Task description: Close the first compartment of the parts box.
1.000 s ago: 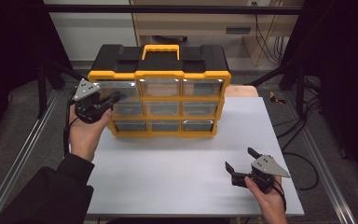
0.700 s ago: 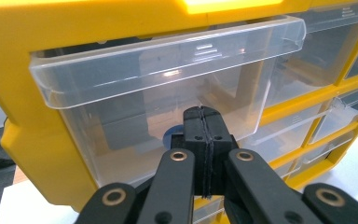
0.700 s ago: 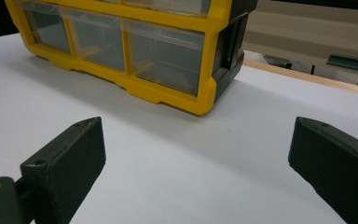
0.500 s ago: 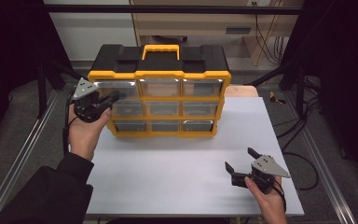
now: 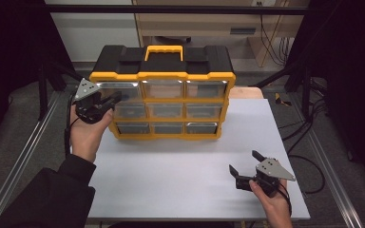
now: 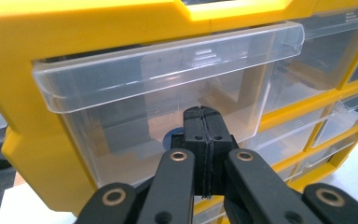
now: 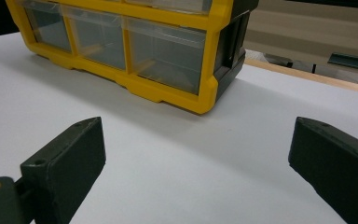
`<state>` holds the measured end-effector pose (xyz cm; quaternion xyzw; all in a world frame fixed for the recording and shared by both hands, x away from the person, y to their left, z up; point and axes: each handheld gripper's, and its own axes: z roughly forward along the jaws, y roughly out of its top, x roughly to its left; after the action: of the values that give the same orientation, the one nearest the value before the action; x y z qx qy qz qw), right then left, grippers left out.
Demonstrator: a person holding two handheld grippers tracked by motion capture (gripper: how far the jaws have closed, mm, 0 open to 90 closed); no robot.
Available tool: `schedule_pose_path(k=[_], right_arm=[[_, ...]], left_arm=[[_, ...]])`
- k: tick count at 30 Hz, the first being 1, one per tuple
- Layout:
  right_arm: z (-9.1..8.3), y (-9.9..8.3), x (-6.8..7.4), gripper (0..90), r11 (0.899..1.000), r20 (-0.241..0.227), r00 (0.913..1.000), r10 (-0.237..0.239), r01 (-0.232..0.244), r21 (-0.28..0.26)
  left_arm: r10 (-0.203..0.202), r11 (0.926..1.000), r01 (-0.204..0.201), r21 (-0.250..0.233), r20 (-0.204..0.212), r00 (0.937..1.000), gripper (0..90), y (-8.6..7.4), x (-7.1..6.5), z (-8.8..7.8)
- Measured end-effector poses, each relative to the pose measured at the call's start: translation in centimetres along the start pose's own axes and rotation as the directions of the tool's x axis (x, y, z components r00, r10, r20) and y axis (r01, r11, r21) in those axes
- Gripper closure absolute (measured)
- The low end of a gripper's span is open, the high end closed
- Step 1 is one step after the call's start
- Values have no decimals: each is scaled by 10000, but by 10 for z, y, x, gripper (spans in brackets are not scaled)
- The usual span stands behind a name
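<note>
left gripper [image 6: 204, 154] closed, seemingly at clear drawer [image 6: 168, 93]

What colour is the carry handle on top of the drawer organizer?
The carry handle is yellow, set in the organizer's black top; the high view shows it best.

Drawer cabinet [image 5: 164, 95] on the table [image 5: 180, 175]
It stands at the far edge; left gripper [image 5: 111, 99] before its upper-left drawer [image 6: 168, 88], right gripper [image 5: 247, 164] near right.
</note>
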<state>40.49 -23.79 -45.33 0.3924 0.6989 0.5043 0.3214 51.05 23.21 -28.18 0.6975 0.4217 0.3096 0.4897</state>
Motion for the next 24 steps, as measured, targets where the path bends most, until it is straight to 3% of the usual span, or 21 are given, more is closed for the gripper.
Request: schedule_pose_path(k=[24], right_arm=[[-1, 0, 0, 40, 10000, 12, 10000, -18, 18, 9]], left_arm=[[-57, 10000, 57, -8, -176, 9998, 894, 4, 0, 6]])
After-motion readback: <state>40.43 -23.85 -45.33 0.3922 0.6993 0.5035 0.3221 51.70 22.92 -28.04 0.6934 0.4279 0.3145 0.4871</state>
